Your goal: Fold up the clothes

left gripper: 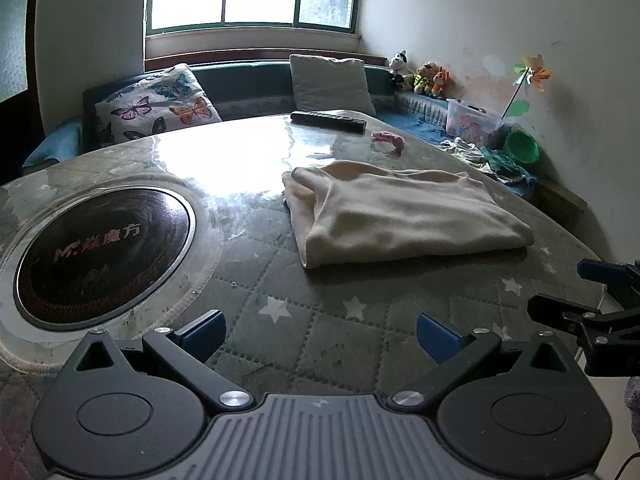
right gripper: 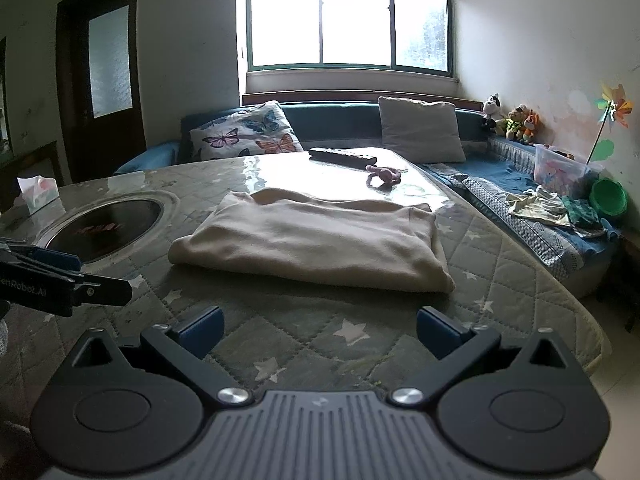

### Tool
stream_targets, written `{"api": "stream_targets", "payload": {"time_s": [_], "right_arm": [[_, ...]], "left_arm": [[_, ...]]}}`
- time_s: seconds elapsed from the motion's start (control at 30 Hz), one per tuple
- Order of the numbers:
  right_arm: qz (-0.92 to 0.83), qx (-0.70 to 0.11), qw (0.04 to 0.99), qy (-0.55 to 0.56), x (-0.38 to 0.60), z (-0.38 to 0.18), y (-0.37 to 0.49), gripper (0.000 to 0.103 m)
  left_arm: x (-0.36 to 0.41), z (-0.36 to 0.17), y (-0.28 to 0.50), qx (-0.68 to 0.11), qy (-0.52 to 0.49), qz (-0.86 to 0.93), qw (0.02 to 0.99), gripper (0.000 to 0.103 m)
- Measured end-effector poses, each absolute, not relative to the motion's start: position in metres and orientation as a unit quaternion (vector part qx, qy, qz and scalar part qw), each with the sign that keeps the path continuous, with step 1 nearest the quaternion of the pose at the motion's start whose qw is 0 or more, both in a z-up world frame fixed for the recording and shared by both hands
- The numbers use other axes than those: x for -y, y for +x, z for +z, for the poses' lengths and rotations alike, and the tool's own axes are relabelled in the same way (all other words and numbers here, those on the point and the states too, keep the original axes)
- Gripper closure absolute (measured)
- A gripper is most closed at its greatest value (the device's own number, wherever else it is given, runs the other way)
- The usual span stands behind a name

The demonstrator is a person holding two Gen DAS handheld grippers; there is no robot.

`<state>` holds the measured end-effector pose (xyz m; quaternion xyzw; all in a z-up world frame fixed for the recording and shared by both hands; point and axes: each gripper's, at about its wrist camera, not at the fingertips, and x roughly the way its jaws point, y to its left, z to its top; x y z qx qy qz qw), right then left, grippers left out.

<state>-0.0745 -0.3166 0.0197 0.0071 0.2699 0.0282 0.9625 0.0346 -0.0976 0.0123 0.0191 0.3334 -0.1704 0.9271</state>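
Nearest, the left tool (left gripper: 321, 334) hangs level over the quilted, star-printed tabletop (left gripper: 320, 304), its blue-padded fingers (left gripper: 204, 334) spread wide apart with nothing between them. The right tool (right gripper: 320, 330) is held the same way, fingers (right gripper: 438, 330) parted and empty, just beside the left tool, which enters the right wrist view at the near left edge. Both point toward the far window (right gripper: 348, 20).

Beyond the fingertips lies a strip of bare quilted cover. Farther on, the cream garment (right gripper: 308, 240) rests folded into a flat rectangle, its thick folded edge toward the tools, clear of both. To its left a round black induction cooktop (left gripper: 100, 256) is set flush in the tabletop. The curved right edge of the tabletop (right gripper: 560, 288) runs close past the garment's right corner; beyond it is a blue bench with loose cloths (right gripper: 536, 208).

Farther still, on the glossy part of the tabletop, lie a small pink toy (right gripper: 382, 176) and a black remote control (right gripper: 342, 157), well apart from the garment. A butterfly cushion (right gripper: 248, 132) and a grey cushion (right gripper: 420, 128) lean under the window.
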Motion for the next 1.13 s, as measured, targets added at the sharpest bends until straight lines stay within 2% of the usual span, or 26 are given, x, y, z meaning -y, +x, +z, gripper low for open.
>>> {"api": "stream_targets", "payload": {"time_s": [1.13], "right_arm": [[0.027,-0.270,0.962,0.002,0.313,0.015,-0.088,0.000]], "left_arm": [[0.109,0.016,0.014,-0.322,0.034,-0.185,0.928,0.000]]}}
